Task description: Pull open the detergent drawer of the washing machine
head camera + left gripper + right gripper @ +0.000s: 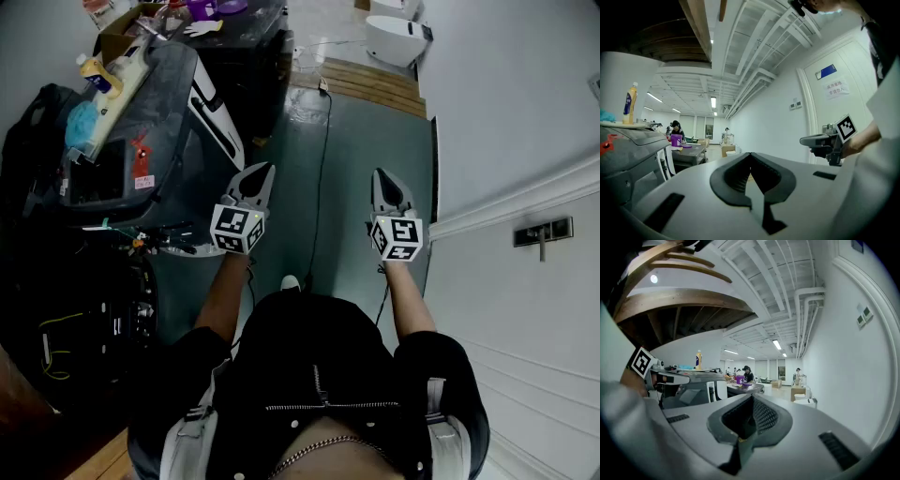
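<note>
Washing machine (pixel 155 112): dark, on my left, well apart from both grippers. I cannot pick out its detergent drawer. Likely a light, stiff plastic drawer that slides; best hooked at the front lip. Left gripper (pixel 265 172), right gripper (pixel 385 176): jaws clenched, empty, held level above the floor.

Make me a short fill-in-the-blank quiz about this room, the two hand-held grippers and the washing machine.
1. The jaws of the left gripper and of the right gripper are both ____, with nothing between them.
2. The washing machine stands on the person's ____ side, and neither gripper touches it.
3. On top of it stands a ____ bottle.

Missing words: shut; left; yellow.
</note>
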Demonstrator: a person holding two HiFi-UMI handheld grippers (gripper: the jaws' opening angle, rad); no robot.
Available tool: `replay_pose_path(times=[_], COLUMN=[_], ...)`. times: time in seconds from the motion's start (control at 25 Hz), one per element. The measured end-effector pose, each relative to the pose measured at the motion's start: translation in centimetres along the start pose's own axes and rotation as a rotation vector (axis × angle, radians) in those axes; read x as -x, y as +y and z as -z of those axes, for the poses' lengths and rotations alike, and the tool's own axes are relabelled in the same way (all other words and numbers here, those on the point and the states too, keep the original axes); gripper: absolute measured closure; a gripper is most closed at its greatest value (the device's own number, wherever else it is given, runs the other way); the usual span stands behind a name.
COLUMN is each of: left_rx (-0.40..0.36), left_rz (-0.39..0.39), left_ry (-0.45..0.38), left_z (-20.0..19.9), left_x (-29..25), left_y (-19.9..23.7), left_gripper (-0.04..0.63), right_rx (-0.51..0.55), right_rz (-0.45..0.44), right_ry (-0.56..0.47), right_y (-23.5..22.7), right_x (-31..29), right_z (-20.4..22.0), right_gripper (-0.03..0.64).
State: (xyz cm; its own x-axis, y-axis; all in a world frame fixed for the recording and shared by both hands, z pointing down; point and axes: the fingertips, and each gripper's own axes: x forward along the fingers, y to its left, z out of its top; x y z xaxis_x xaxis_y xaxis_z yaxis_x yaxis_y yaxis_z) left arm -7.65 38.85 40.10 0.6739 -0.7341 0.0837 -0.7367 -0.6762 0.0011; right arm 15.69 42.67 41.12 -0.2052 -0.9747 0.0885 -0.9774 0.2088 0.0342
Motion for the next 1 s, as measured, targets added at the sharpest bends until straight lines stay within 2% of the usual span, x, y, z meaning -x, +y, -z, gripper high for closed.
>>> replay_pose_path(times=[0.2, 0.6, 1.0], left_rx=[-0.009, 0.004, 0.033], left_rz=[0.021, 0.051, 0.029], left_ry=[-0.005, 0.014, 0.028], left_z=[0.0, 1.6, 2.0], left_x=[0.0, 0.6, 0.1], left_y=[0.2, 1.9, 4.4], left_gripper=[0.577, 0.577, 0.575], right_rx=[-0.075, -0.085, -0.064], right_rz=[-0.032, -0.001, 0.0], right_ry=[0.045, 0.075, 0.078], right_y=[0.8, 2.6, 3.2], right_x=[-0.9, -1.9, -4.5], right_z=[1.3, 2.2, 1.3], right_gripper=[0.611, 0.611, 0.611])
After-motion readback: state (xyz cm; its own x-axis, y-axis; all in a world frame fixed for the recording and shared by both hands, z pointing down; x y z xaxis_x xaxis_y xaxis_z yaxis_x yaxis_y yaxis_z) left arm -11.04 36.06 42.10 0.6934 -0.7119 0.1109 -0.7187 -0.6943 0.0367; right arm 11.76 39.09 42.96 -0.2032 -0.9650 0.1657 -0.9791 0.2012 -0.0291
